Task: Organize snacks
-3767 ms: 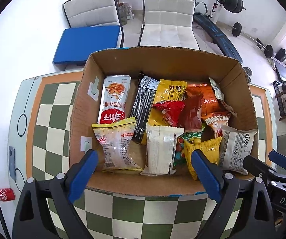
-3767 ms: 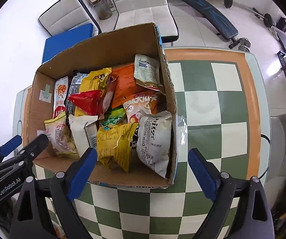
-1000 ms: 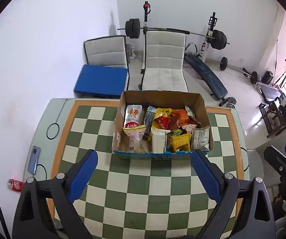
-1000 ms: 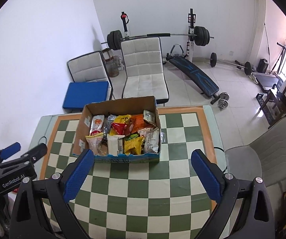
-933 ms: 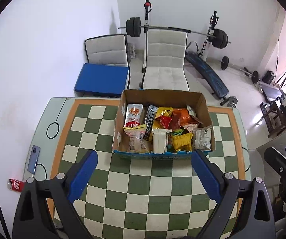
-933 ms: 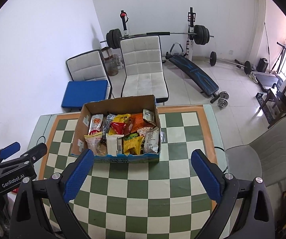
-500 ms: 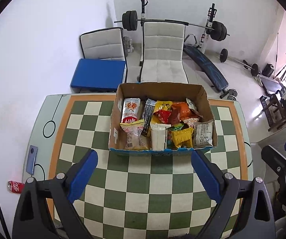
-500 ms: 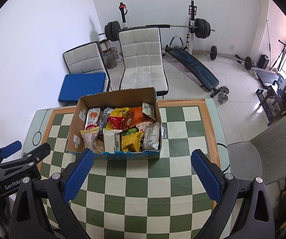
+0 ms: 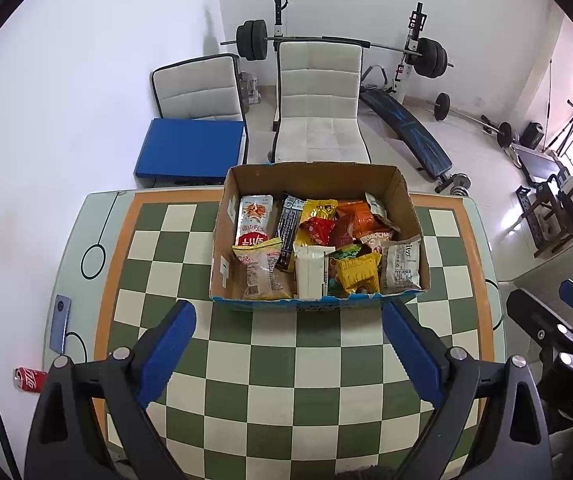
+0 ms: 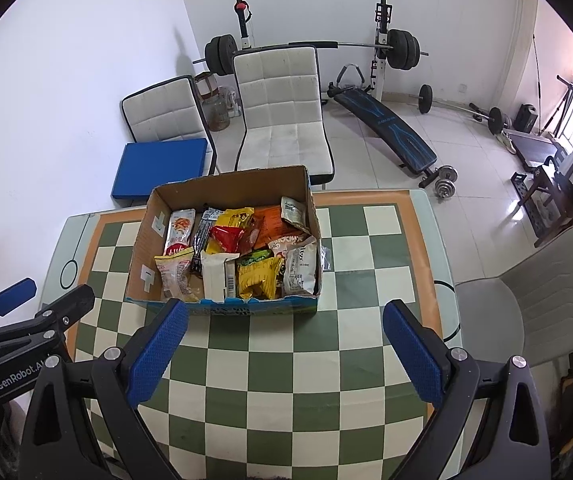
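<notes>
An open cardboard box (image 9: 222, 256) stands on the far half of a green-and-cream checkered table (image 9: 286, 360). It is packed with several snack packets: a red-and-white one (image 9: 252, 224), a white one (image 9: 310, 270), a yellow one (image 9: 356, 272). The box also shows in the right wrist view (image 10: 146, 256). My left gripper (image 9: 288, 344) is open and empty, held high above the table's near half. My right gripper (image 10: 284, 344) is open and empty too, also well back from the box. One small clear packet (image 10: 325, 258) lies on the table beside the box's right wall.
A blue phone (image 9: 60, 324) lies on the table's left edge. A red can (image 9: 28, 380) lies on the floor at left. Two white chairs (image 9: 318, 120) and a blue cushion (image 9: 190, 152) stand behind the table. A grey chair (image 10: 526, 304) is at right. Gym weights line the back wall.
Both grippers have pulled far up and back from the box since 3.8 s ago; over the last second they have eased slightly closer. Both stay open. The box has not moved.
</notes>
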{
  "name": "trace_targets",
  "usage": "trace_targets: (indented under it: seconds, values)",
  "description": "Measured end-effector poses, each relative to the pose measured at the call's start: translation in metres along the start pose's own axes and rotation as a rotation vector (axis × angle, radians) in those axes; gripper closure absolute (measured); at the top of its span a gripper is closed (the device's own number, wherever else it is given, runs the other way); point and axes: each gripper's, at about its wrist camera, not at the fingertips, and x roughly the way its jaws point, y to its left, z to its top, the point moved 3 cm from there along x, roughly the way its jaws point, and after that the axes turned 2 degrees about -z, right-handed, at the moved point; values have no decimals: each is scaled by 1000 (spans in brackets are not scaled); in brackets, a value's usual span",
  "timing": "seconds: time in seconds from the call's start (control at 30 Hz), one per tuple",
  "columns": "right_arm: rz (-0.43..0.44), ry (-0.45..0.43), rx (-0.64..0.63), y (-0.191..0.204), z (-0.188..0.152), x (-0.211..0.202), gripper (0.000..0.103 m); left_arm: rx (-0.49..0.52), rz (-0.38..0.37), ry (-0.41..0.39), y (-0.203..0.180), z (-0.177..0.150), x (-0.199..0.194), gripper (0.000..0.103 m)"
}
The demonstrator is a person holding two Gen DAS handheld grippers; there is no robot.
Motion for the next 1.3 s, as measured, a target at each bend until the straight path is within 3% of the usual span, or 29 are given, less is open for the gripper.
trace_targets:
  seconds: [1.3]
  values:
    - [-13,3,7,-2,-3,1,3,14,-14,1,-3,-5,-1,7]
